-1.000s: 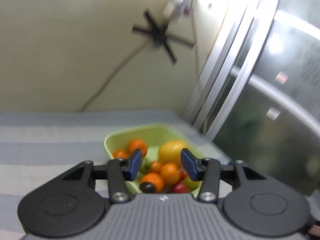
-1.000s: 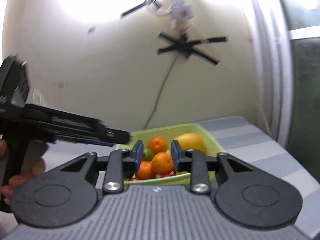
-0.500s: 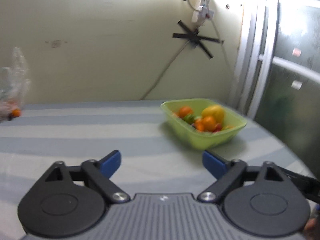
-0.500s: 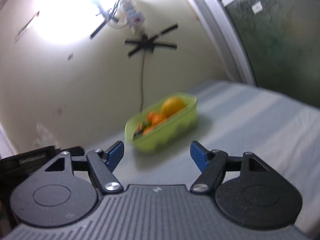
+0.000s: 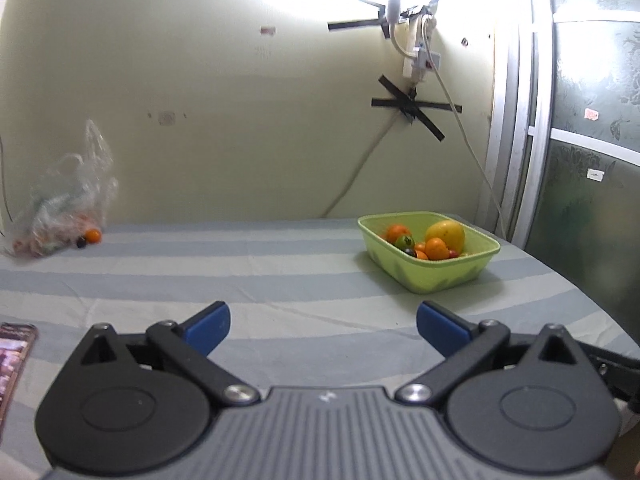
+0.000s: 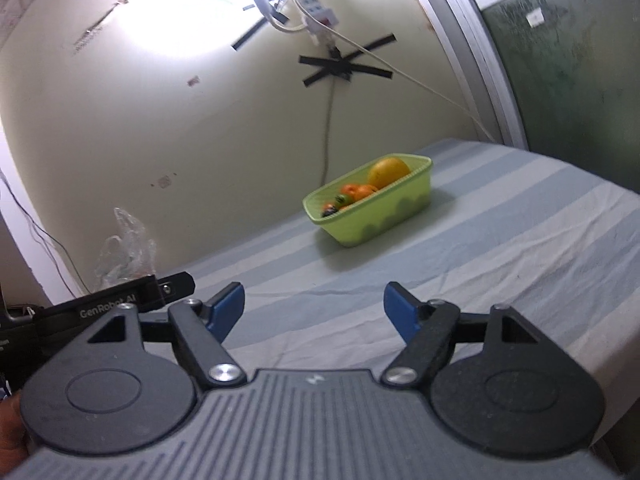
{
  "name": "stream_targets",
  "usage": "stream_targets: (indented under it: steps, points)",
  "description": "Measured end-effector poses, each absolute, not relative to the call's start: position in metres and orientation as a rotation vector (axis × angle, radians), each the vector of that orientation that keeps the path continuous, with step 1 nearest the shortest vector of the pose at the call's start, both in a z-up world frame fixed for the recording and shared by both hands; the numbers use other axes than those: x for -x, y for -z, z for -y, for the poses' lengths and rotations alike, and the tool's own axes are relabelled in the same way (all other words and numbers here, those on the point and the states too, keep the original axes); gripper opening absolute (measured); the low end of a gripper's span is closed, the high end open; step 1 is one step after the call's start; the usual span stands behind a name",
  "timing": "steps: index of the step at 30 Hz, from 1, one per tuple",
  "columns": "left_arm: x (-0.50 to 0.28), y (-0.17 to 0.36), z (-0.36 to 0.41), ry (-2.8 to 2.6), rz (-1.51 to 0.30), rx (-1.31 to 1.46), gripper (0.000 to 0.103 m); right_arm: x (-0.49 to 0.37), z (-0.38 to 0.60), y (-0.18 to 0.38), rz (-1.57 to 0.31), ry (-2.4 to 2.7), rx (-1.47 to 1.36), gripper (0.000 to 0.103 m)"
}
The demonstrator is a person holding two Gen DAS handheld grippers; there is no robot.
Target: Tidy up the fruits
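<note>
Both grippers have pulled back from the green basket (image 5: 430, 276), which a second ago filled the space between their fingers and now sits well ahead on the striped bedsheet (image 5: 256, 276). Left gripper (image 5: 322, 324) hovers over the sheet with its blue-tipped fingers spread wide and nothing between them; right gripper (image 6: 314, 307) is likewise spread wide and holds nothing. Fruit lies piled in the basket: a large yellow fruit (image 5: 445, 235) at the back, oranges (image 5: 436, 249) in front of it, and some smaller green and red pieces too blurred to name. Far left by the wall lies a crumpled clear plastic bag (image 5: 66, 204) with a small orange (image 5: 93, 235) beside it, possibly more fruit inside. A phone (image 5: 14, 354) lies on the sheet at the left edge.
</note>
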State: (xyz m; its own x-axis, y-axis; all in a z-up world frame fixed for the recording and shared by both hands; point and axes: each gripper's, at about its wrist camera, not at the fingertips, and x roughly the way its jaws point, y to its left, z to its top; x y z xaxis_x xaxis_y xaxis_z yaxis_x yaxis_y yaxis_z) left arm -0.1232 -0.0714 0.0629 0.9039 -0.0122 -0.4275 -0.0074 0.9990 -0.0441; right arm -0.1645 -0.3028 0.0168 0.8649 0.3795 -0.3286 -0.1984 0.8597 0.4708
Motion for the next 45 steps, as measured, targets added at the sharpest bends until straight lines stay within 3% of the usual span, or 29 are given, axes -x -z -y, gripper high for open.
stream_targets:
  steps: [12, 30, 45]
  points:
    - [0.133, -0.062, 0.102, -0.041, -0.475, -0.003, 0.103, 0.176, 0.319, -0.015, -0.406, -0.340, -0.490, 0.082]
    - [0.185, -0.078, 0.148, -0.168, -0.283, -0.253, 0.103, 0.194, 0.351, -0.015, -0.327, -0.353, -0.607, 0.088]
    - [0.186, -0.080, 0.140, -0.178, -0.317, -0.208, 0.103, 0.193, 0.353, -0.018, -0.316, -0.368, -0.581, 0.091]
